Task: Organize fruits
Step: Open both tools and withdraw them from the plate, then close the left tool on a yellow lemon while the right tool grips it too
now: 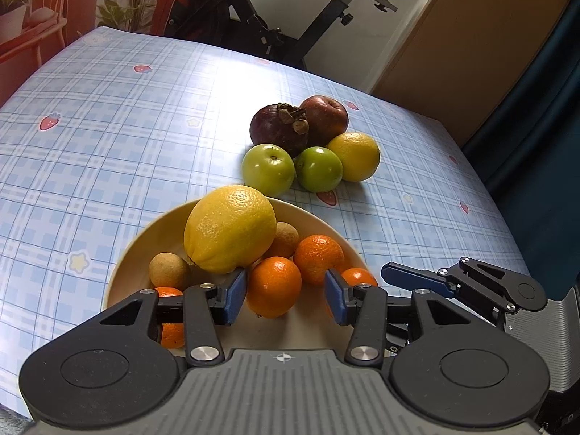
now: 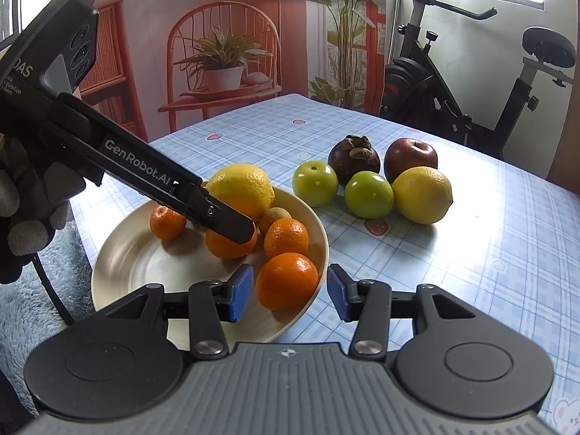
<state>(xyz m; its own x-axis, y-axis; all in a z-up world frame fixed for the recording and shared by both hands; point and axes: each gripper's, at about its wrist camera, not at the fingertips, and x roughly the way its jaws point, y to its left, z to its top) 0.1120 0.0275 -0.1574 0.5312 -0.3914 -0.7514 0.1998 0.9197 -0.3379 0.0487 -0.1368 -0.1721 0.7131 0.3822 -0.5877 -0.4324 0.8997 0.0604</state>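
Note:
A cream bowl [image 1: 119, 272] [image 2: 127, 253] holds a large lemon [image 1: 230, 228] [image 2: 241, 190], several mandarins and small brown fruits [image 1: 168, 270]. My left gripper [image 1: 284, 299] [image 2: 235, 230] is open over the bowl; one mandarin [image 1: 273, 286] lies between its blue pads with a gap on the right side. My right gripper [image 2: 290, 295] is also open at the bowl's near rim, straddling another mandarin [image 2: 286, 281] without pressing it. On the cloth beyond lie a mangosteen [image 1: 279, 130] [image 2: 353, 159], a red apple [image 1: 326, 116], two green apples [image 2: 315, 183] [image 2: 368, 195] and a second lemon [image 2: 422, 195].
A blue plaid tablecloth [image 1: 108, 127] covers the table. An exercise bike [image 2: 453, 83] stands behind the far edge, and a red chair with a potted plant [image 2: 221, 69] stands at the back. A gloved hand [image 2: 29, 195] holds the left gripper. A fluffy blue rug [image 2: 36, 308] lies below.

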